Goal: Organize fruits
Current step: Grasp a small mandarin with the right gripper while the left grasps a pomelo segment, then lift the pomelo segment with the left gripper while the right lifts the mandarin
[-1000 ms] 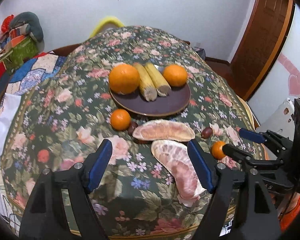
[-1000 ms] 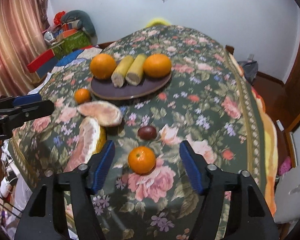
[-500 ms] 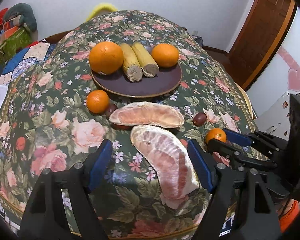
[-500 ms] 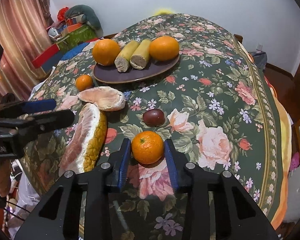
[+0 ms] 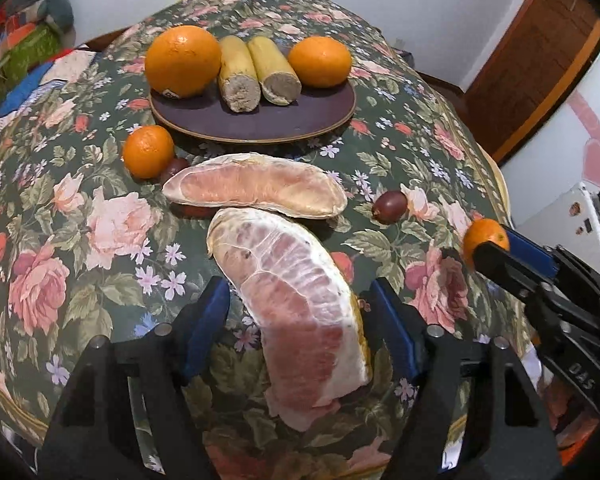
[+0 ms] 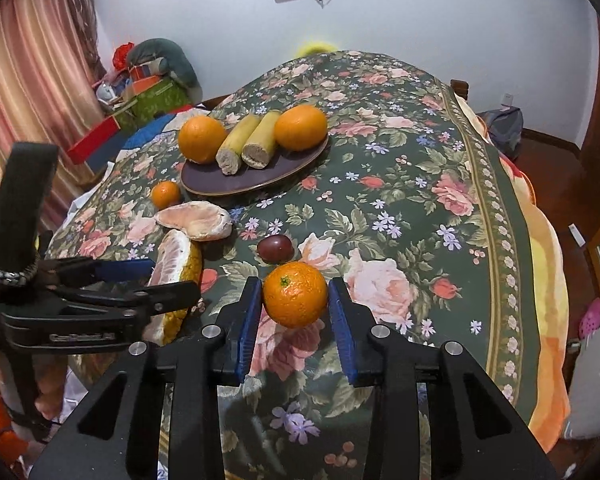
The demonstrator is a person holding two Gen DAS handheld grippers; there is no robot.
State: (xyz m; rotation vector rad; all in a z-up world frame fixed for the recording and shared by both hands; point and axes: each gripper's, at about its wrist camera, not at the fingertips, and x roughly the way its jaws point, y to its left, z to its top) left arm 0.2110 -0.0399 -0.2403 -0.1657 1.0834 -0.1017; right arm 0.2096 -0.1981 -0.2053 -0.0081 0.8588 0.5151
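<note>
My right gripper (image 6: 295,312) is shut on a small tangerine (image 6: 295,294) and holds it just above the cloth; it also shows in the left wrist view (image 5: 485,240). My left gripper (image 5: 300,320) is open, its fingers on either side of the near pomelo wedge (image 5: 300,300), not pressing it. A second pomelo wedge (image 5: 256,190) lies behind it. A dark plate (image 5: 260,120) carries two oranges (image 5: 183,60) and two cut bananas (image 5: 256,70). Another tangerine (image 5: 148,151) sits left of the plate's front.
A dark red plum-like fruit (image 6: 275,249) lies on the floral cloth just beyond the held tangerine. Another dark fruit (image 5: 174,168) is half hidden behind the far wedge. The table edge drops off near both grippers. Boxes and bags (image 6: 148,92) stand at back left.
My right gripper closed on the small tangerine and lifted it slightly. My left gripper moved forward until its open fingers came alongside the near pomelo wedge.
</note>
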